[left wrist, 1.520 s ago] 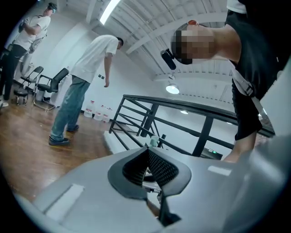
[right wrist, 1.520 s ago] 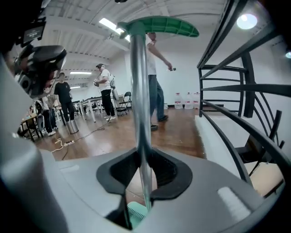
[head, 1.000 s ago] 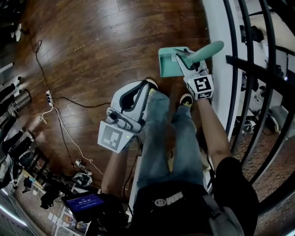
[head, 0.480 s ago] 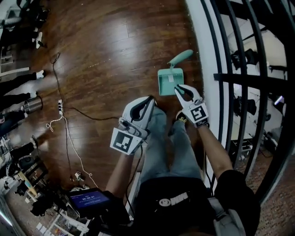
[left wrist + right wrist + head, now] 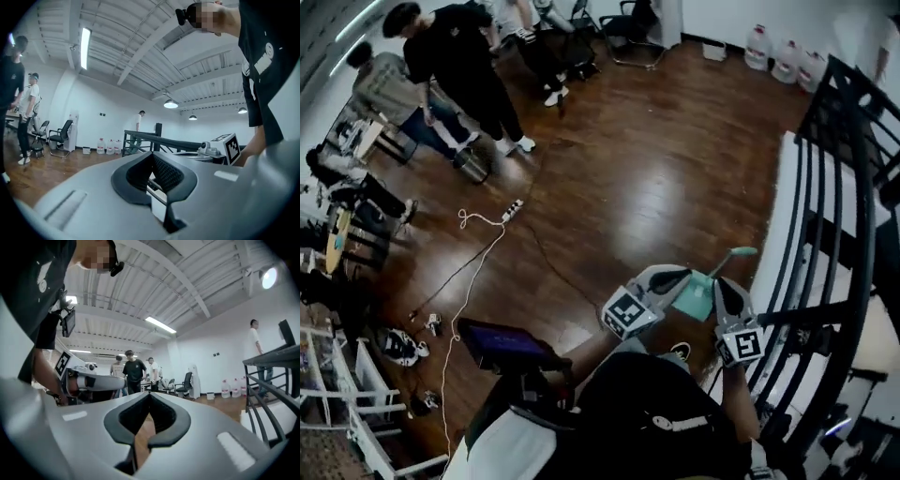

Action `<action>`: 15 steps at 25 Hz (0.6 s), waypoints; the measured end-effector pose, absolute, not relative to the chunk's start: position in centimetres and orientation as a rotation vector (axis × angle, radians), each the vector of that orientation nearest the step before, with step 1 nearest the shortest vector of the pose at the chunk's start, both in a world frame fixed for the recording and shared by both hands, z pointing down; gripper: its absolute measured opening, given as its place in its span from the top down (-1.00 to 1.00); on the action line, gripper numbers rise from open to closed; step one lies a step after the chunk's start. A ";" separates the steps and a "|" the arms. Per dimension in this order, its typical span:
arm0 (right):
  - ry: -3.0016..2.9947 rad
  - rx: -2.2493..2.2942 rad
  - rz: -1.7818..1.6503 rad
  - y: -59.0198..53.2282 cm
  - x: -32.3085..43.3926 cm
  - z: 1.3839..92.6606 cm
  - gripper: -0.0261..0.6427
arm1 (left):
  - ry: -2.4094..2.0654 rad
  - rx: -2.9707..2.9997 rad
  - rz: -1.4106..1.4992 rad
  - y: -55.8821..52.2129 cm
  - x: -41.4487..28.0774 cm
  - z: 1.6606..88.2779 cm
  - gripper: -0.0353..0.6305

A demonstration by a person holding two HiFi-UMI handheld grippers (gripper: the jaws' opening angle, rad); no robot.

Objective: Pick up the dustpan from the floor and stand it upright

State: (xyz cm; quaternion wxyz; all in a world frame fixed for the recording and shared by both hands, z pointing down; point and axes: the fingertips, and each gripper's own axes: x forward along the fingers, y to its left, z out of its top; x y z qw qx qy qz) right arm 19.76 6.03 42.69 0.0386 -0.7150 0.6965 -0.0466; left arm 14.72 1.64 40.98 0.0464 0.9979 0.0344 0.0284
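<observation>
Down on the wood floor (image 5: 609, 159), right beside the white base (image 5: 783, 216) of the black railing (image 5: 825, 187), is the teal dustpan (image 5: 694, 296), with its handle (image 5: 735, 254) angled up toward the railing. From the head view it sits between the two gripper tips, and neither one grips it. It looks like it's standing on its edge, but the view is too steep and warped to be sure. On the left gripper (image 5: 682, 275) the jaws are closed tip to tip with nothing in them. In its own view the pads (image 5: 164, 171) meet at the front and only the room shows beyond. The right gripper (image 5: 718, 285) is likewise fully closed and empty, with its pads (image 5: 162, 418) together at the tips and bare floor showing through the gap behind them. The marker cubes face the head camera, the left cube (image 5: 626, 314) and the right cube (image 5: 741, 345). A tablet screen (image 5: 499, 341) sits near the person's left side. A cable with a power strip (image 5: 512, 208) runs across mid-floor. Several people (image 5: 455, 66) are at the far left and water jugs (image 5: 783, 58) stand against the far wall.
</observation>
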 end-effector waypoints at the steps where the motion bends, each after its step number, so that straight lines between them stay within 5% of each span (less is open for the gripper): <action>1: 2.161 -2.166 -0.098 4.8 18.4 41.4 0.91 | 0.090 3.041 0.058 0.6 13.7 40.1 0.84; 15: 2.254 -1.974 -0.078 -6.0 4.9 37.6 0.91 | -0.058 3.058 -0.013 -8.6 2.4 37.2 0.84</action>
